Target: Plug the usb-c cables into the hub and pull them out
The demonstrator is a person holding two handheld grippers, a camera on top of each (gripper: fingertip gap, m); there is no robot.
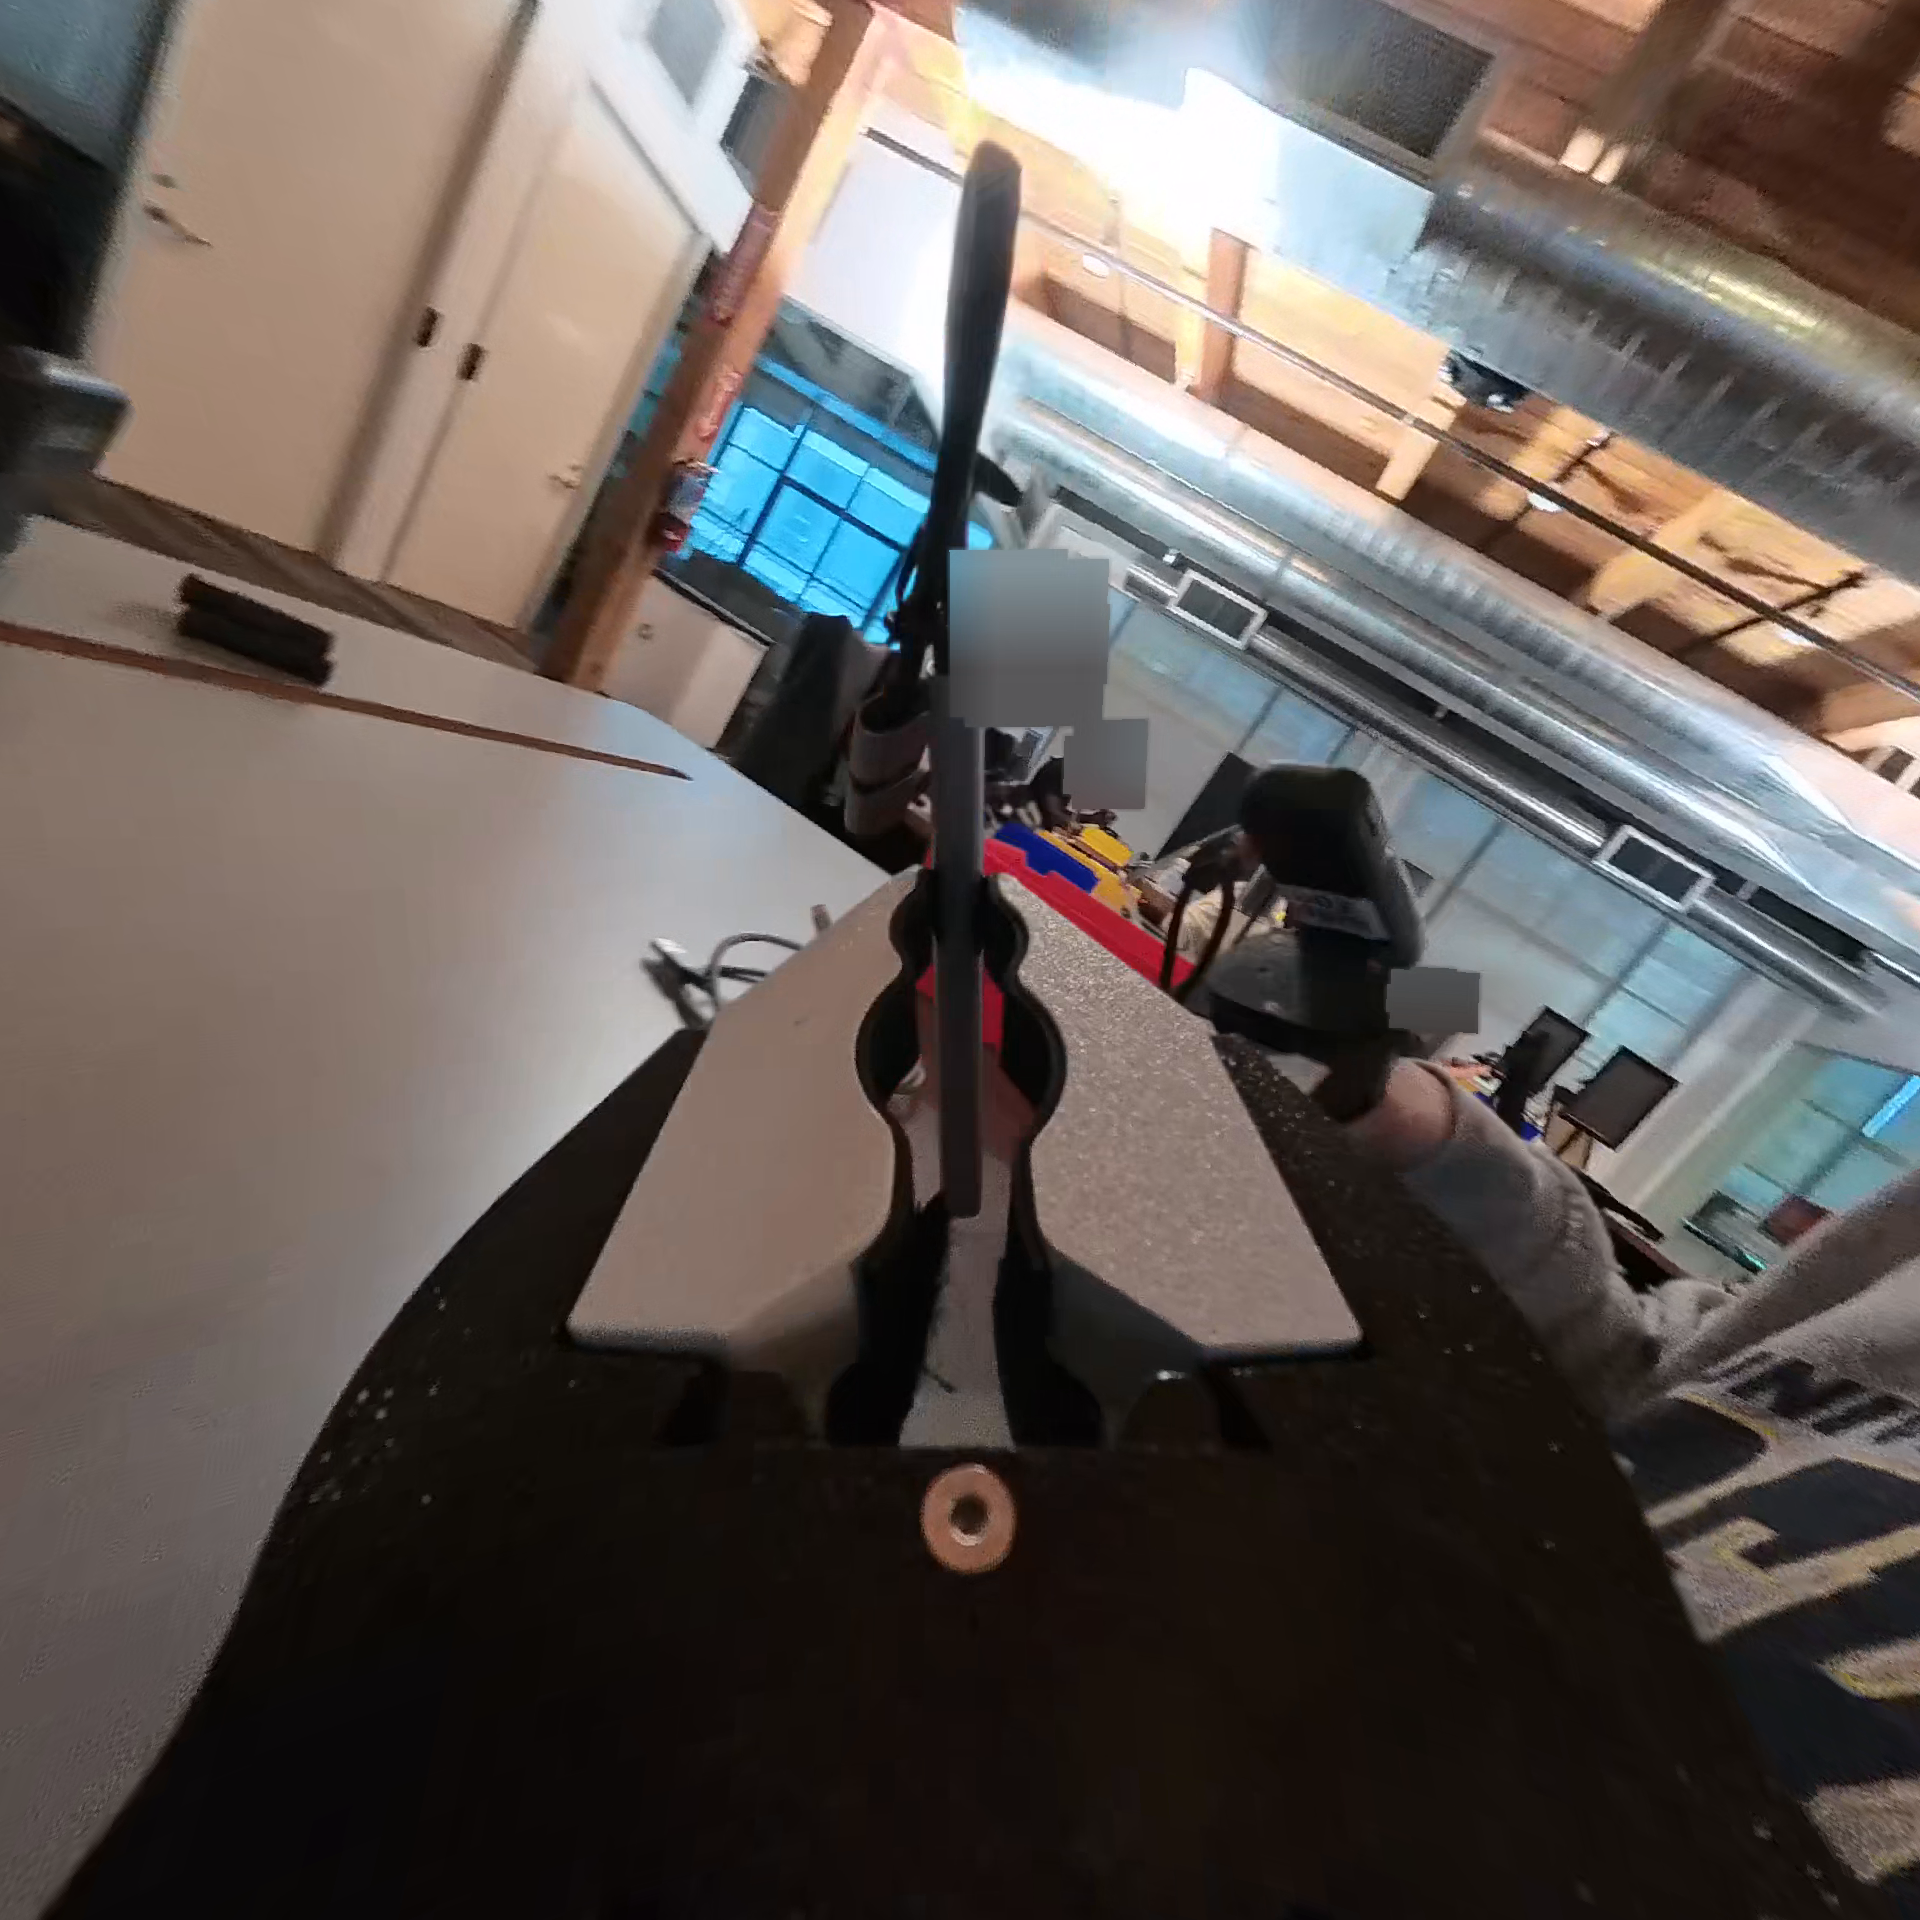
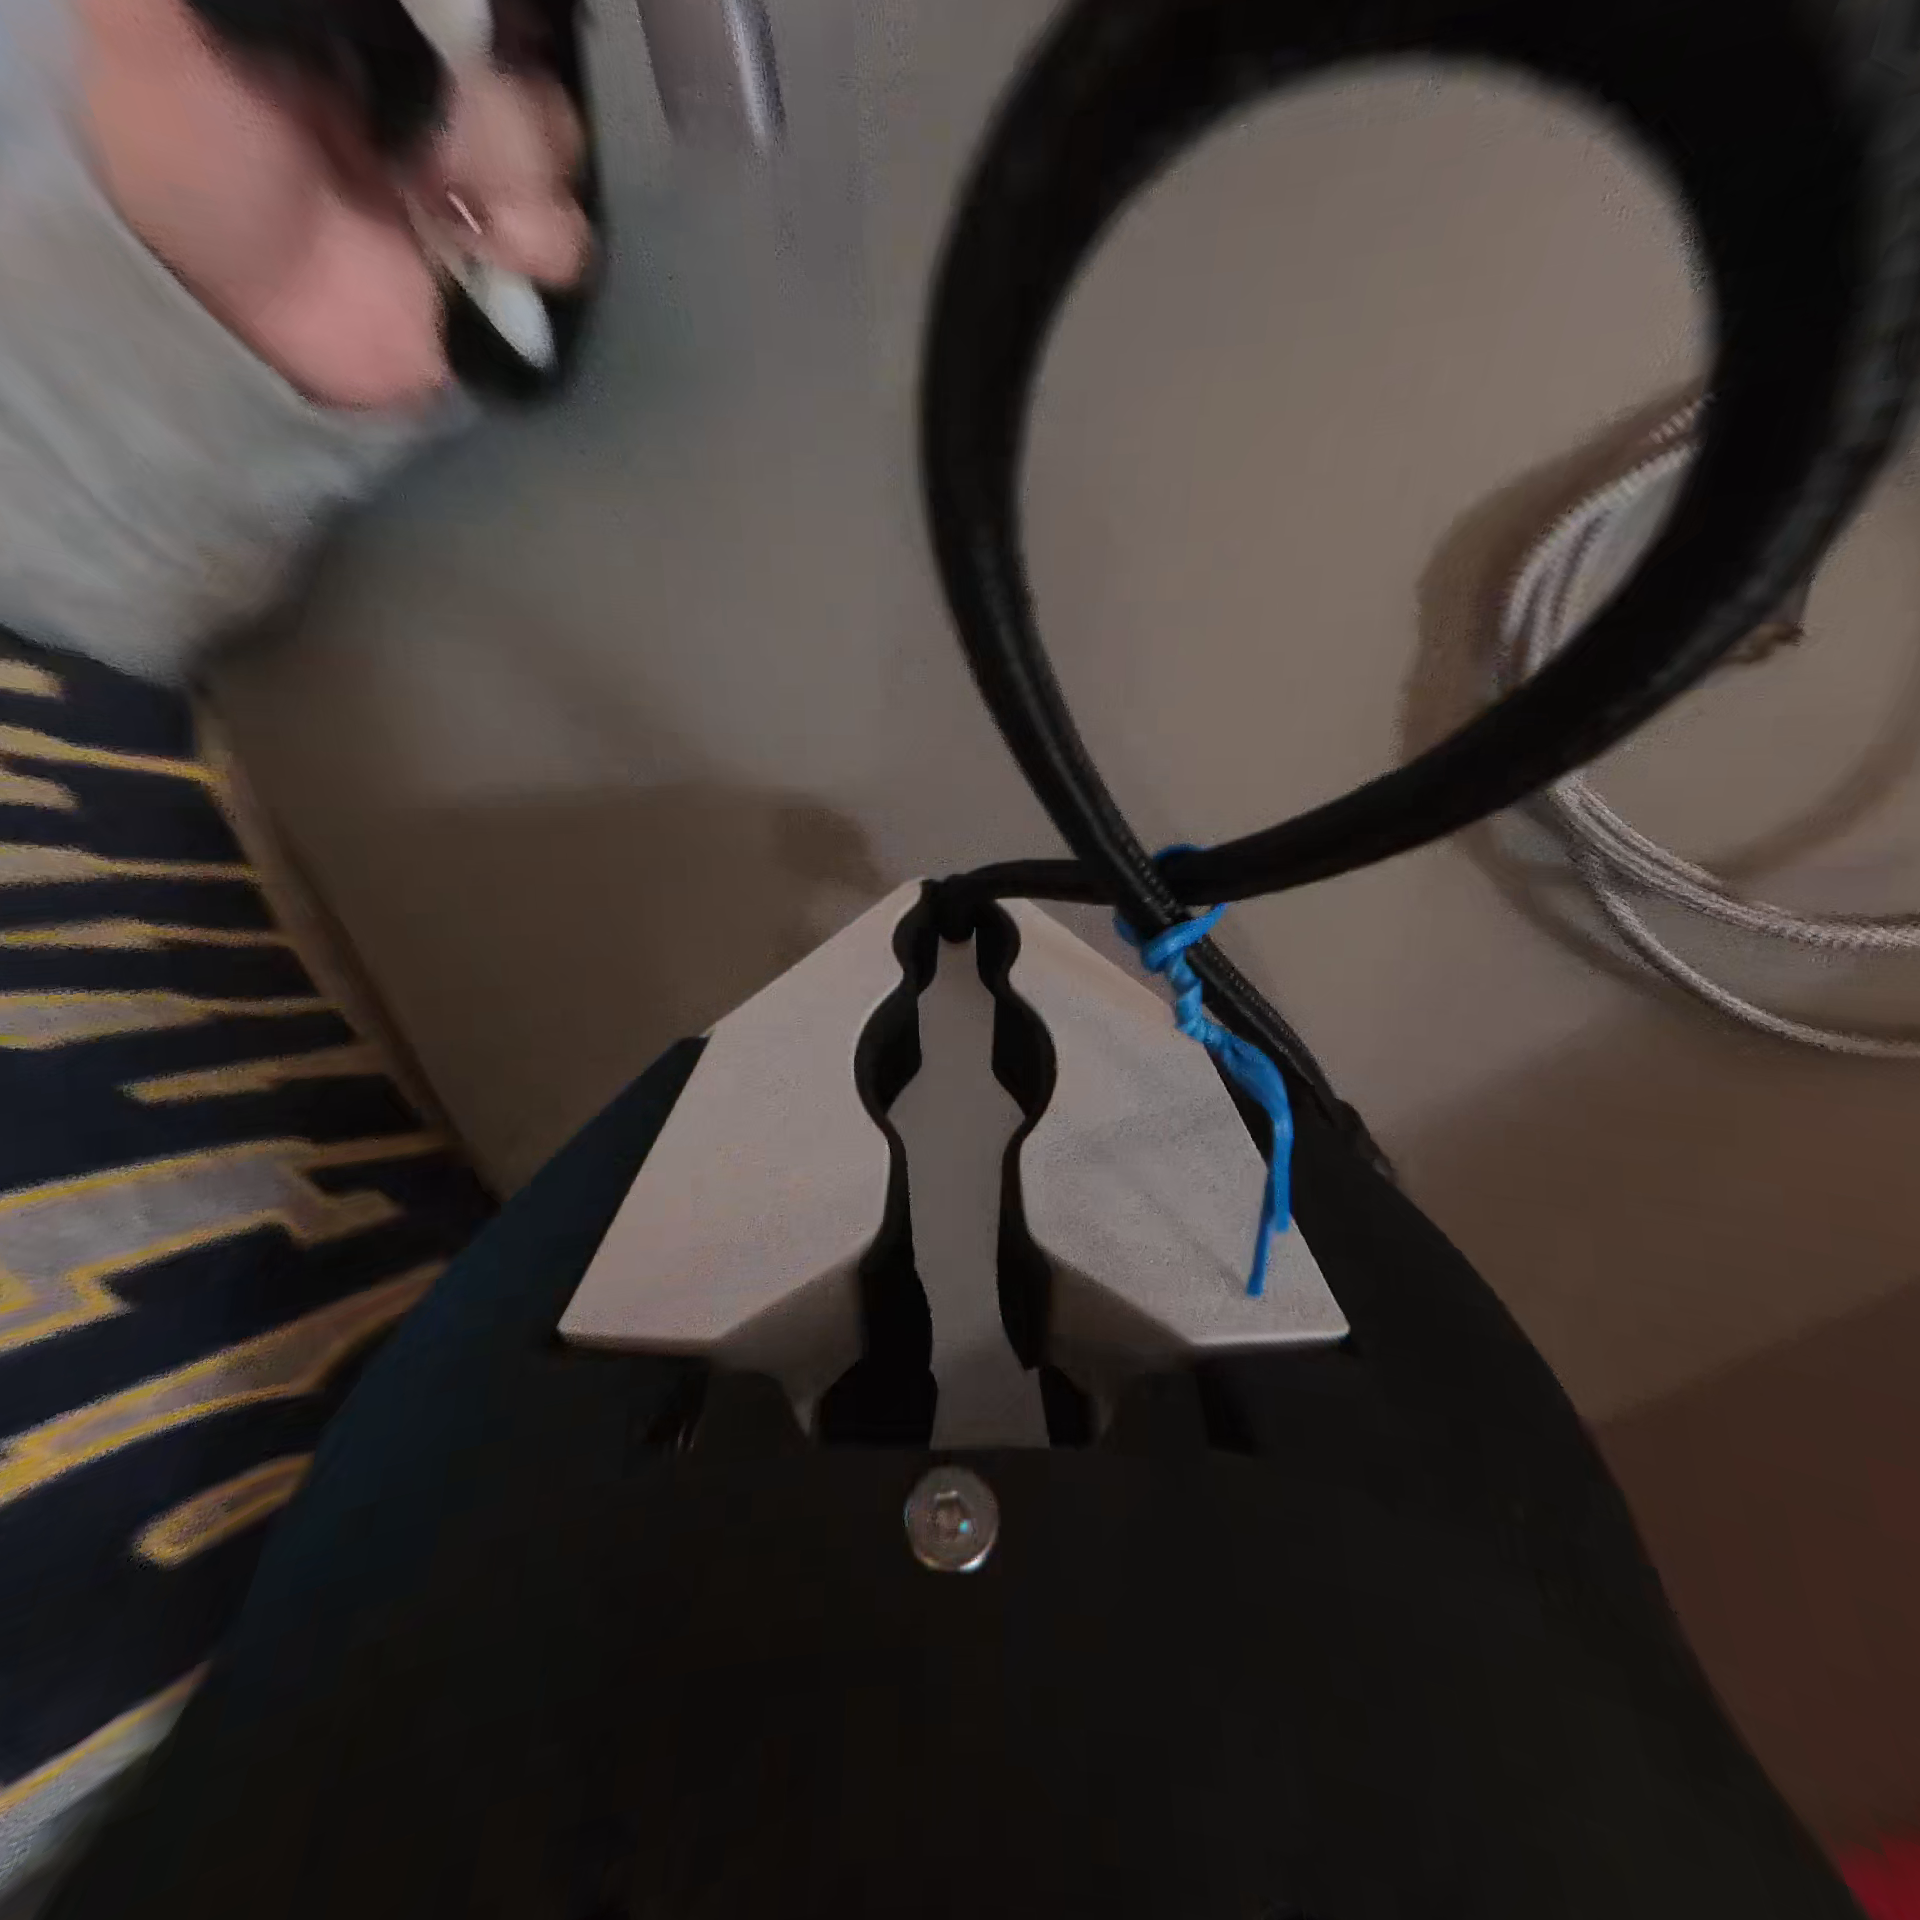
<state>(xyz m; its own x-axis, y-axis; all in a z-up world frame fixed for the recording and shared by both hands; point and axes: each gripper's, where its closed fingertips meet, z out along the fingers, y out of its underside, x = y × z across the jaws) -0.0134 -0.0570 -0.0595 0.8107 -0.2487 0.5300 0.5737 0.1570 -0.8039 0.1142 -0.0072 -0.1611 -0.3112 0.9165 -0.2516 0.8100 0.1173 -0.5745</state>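
Observation:
In the left wrist view my left gripper (image 1: 956,896) is shut on a thin grey hub (image 1: 958,821), held edge-on and pointing up and away. A dark cable or end piece (image 1: 977,332) continues above it. My right gripper (image 2: 951,920) is shut on a black cable (image 2: 977,540) right at the fingertips. The cable curls in a big loop above the fingers and is bound with a blue twist tie (image 2: 1190,971). Its plug is not visible. The right gripper also shows farther off in the left wrist view (image 1: 1320,883), held by a hand.
A grey braided cable (image 2: 1662,883) lies coiled on the table (image 2: 675,623) to the right. In the left wrist view the white table (image 1: 312,987) holds a loose cable (image 1: 707,966) and a black block (image 1: 255,629). Coloured bins (image 1: 1049,862) stand beyond. A hand and sleeve (image 2: 260,260) are at upper left. Some 15 cm of space lies between my two pairs of fingers.

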